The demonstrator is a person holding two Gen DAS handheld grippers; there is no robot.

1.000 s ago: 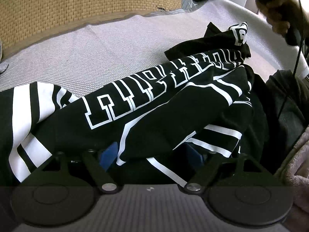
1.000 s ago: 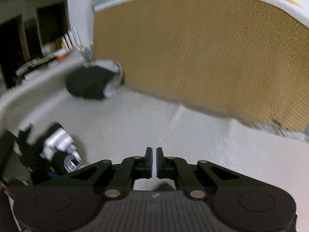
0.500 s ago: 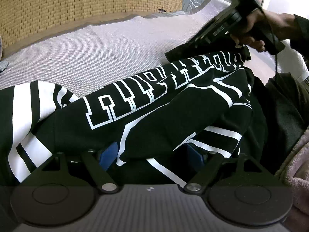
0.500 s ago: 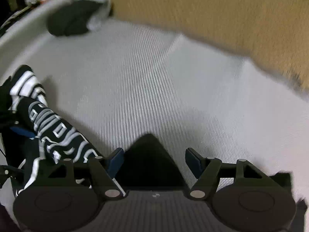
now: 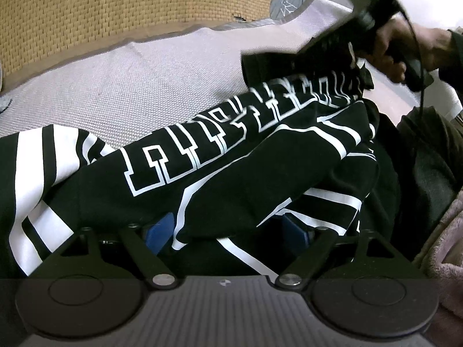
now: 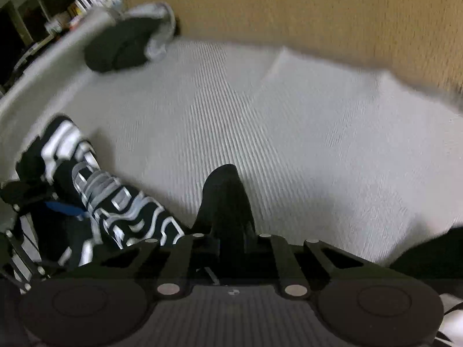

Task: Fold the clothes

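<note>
- Black jersey-style garment with white stripes and outlined block lettering [image 5: 237,173], lying crumpled across a pale grey woven mattress surface [image 5: 139,86], stretched from lower left to upper right in the left wrist view.
- Left gripper [image 5: 228,231] underneath the near edge of the garment, blue-padded fingers [image 5: 159,231] spread wide, loose fabric draped over and between them, not pinched.
- Right gripper [image 6: 228,243] at the far end of the garment, black fingers drawn close together on a fold of plain black cloth [image 6: 225,199] that rises in a peak between them.
- Same gripper visible from the left wrist view, held in a person's hand [image 5: 405,52], blurred, touching the garment's upper right corner.
- Lettered part of the garment [image 6: 115,202] just left of the right gripper, bunched on the mattress.
- Tan woven-texture headboard [image 5: 115,8] beyond the mattress.
- Dark rounded bundle with a grey edge [image 6: 127,40] near the headboard, well apart from the garment; blurred, kind unclear.
- Pinkish fleecy fabric [image 5: 445,245] at the right edge of the left wrist view.
</note>
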